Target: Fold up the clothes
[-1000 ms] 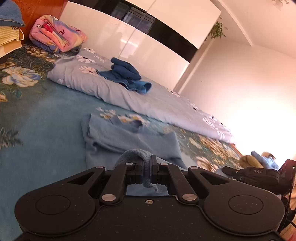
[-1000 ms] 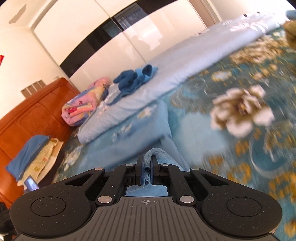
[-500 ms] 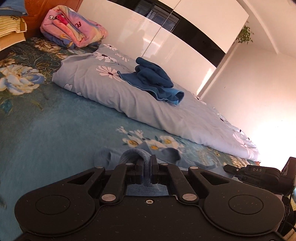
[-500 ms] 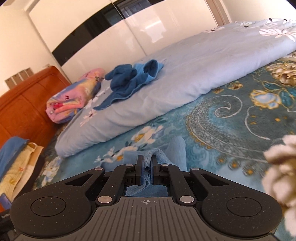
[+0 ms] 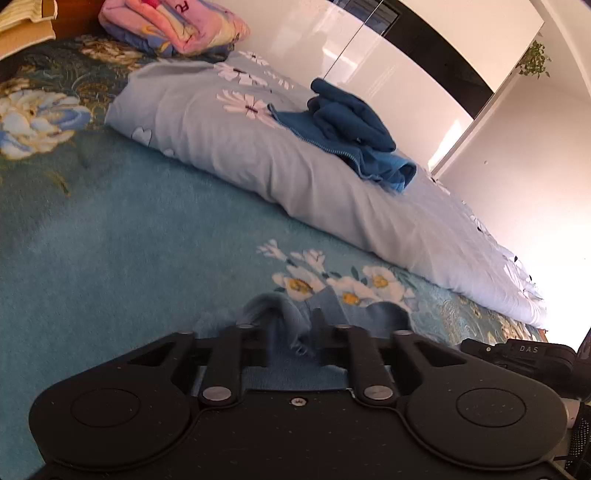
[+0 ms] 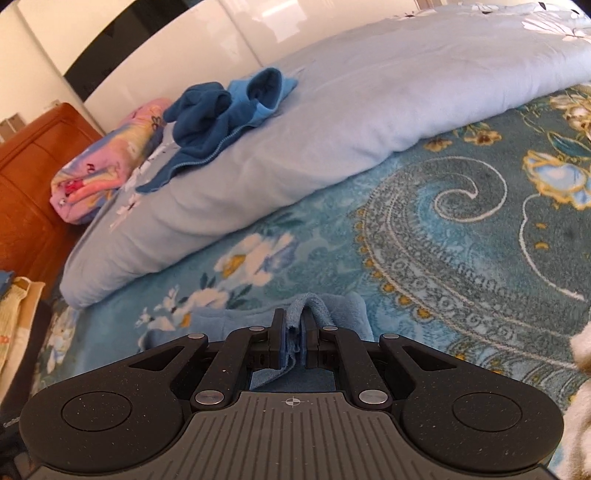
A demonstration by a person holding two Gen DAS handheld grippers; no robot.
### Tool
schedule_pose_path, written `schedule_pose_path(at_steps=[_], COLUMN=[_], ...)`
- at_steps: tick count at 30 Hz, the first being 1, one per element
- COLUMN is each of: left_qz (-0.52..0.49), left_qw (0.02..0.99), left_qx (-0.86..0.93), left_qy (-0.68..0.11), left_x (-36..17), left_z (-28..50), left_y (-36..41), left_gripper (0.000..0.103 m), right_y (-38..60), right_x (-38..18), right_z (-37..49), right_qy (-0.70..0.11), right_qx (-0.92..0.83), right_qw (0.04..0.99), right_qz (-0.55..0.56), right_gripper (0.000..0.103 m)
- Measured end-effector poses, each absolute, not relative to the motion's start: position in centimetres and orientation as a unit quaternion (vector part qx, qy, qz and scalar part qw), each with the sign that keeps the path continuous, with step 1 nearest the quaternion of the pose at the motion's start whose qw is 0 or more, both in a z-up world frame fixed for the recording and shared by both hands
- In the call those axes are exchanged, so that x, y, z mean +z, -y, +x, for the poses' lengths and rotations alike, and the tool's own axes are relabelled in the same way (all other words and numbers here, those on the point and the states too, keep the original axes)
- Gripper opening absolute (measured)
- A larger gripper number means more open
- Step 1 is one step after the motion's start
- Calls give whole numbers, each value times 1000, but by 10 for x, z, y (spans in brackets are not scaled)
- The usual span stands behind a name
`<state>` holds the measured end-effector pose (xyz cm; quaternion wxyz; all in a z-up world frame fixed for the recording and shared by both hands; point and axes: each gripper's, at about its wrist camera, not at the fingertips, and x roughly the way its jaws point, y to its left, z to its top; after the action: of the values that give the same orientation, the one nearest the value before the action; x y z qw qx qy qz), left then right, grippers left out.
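Observation:
A light blue garment (image 5: 369, 317) lies low on the floral blanket, mostly hidden behind both gripper bodies. My left gripper (image 5: 290, 332) has its jaws parted, with a loose fold of the garment between them. My right gripper (image 6: 293, 339) has its jaws slightly apart, with the garment's edge (image 6: 314, 306) still between the fingers. A dark blue zip fleece (image 5: 351, 125) lies crumpled on the pale duvet; it also shows in the right wrist view (image 6: 218, 114).
A pale blue daisy-print duvet (image 5: 295, 166) runs across the bed behind the garment. A folded pink blanket (image 5: 173, 22) lies by the wooden headboard (image 6: 26, 166). Folded clothes (image 6: 14, 314) sit at the far left. The other gripper's black body (image 5: 524, 354) is at my right.
Both grippers came down and forward towards the duvet, laying the garment onto the blanket. The left jaws opened from shut; the right jaws loosened a little.

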<state>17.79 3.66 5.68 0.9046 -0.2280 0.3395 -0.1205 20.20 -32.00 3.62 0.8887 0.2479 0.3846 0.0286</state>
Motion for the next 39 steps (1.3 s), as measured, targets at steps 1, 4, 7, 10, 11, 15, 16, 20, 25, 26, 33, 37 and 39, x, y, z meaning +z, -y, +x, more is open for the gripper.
schedule_pose_path(at_steps=[1, 4, 7, 10, 11, 15, 16, 20, 25, 26, 33, 37, 39], left_qz=[-223, -220, -210, -198, -198, -220, -231, -252, -270, -280, -313, -311, -306], left_qw=[909, 919, 916, 911, 908, 887, 882, 876, 868, 866, 861, 859, 860], left_qx=[-119, -111, -104, -105, -108, -132, -137, -145, -146, -141, -107, -124, -142], left_qy=[-331, -308, -325, -345, -352, -383, -387, -386, -389, -390, -387, -386, -383], left_x=[61, 78, 82, 71, 65, 43, 38, 33, 34, 33, 38, 53, 59], left_z=[175, 164, 151, 124, 115, 91, 88, 83, 88, 89, 80, 60, 41], left_y=[-38, -47, -55, -60, -61, -62, -62, -61, -55, -55, -60, -60, -62], left_gripper=[43, 50, 58, 62, 64, 65, 66, 72, 67, 65, 5, 5, 5], right_y=[321, 325, 332, 342, 345, 354, 355, 352, 338, 337, 333, 334, 337], right_x=[41, 59, 68, 57, 49, 20, 16, 8, 6, 6, 17, 28, 30], right_z=[202, 193, 179, 150, 139, 108, 103, 99, 101, 101, 87, 69, 53], right_qy=[-380, -355, -345, -354, -364, -392, -393, -387, -386, -384, -370, -366, -364], right_qx=[30, 24, 18, 13, 11, 21, 24, 39, 45, 47, 34, 33, 33], right_qw=[891, 904, 911, 905, 900, 874, 869, 856, 851, 850, 850, 853, 850], right_qz=[246, 237, 223, 234, 239, 285, 299, 341, 353, 358, 373, 370, 380], right_gripper=[12, 33, 34, 40, 40, 44, 45, 45, 40, 33, 11, 10, 10])
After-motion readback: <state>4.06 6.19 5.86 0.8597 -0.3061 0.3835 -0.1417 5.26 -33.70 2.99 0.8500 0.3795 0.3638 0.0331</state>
